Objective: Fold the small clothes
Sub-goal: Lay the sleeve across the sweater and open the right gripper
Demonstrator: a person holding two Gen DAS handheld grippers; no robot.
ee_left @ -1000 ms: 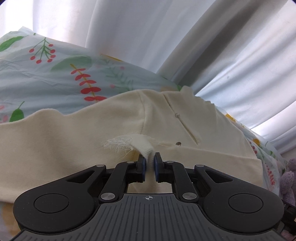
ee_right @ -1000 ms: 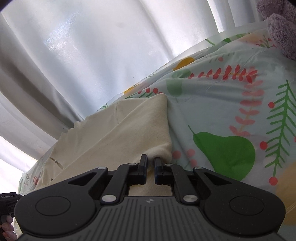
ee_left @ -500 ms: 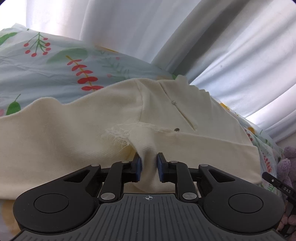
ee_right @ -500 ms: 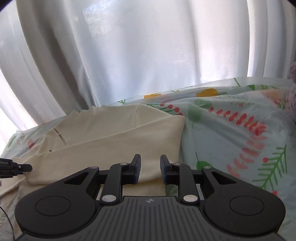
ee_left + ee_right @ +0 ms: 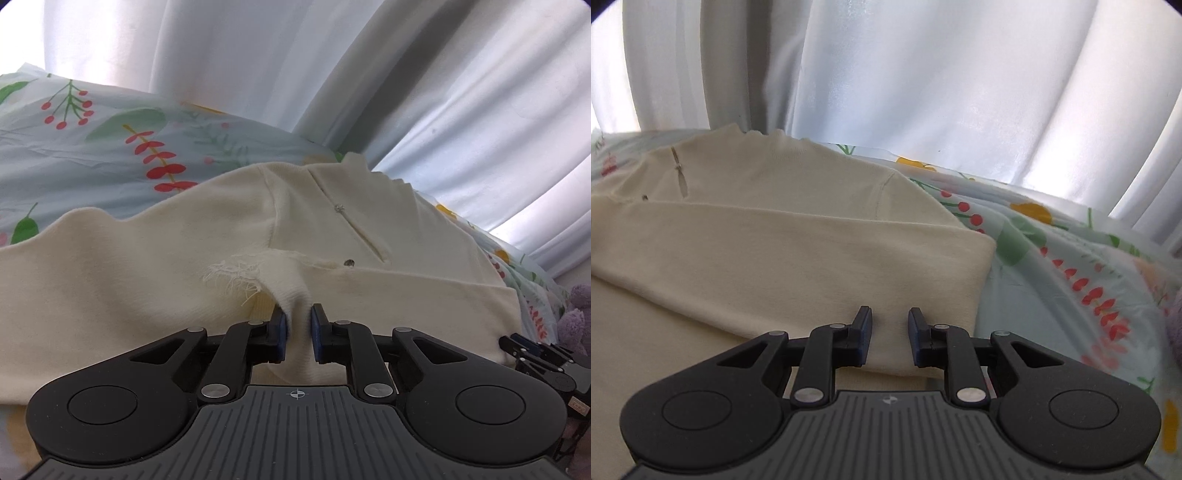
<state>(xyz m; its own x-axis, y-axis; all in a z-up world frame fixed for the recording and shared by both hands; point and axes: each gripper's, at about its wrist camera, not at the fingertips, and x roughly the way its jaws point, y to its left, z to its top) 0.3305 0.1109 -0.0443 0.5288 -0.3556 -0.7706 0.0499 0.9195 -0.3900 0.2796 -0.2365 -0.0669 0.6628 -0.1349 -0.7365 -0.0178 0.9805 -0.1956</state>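
on bedsheet (image 5: 92,155): 1 cream top (image 5: 110,288), 2 grippers

- The cream garment (image 5: 110,280) runs off the left edge of the left wrist view and under the left tool (image 5: 298,325).
- A purple plush toy (image 5: 574,321) is cut by the right edge.
- The bed sheet (image 5: 1052,258) under the garment is hidden.
- The right tool (image 5: 889,332) covers the garment's near hem.

Cream garment (image 5: 147,280): soft matt knit, frayed edge; bedsheet (image 5: 110,147): smooth cloth.
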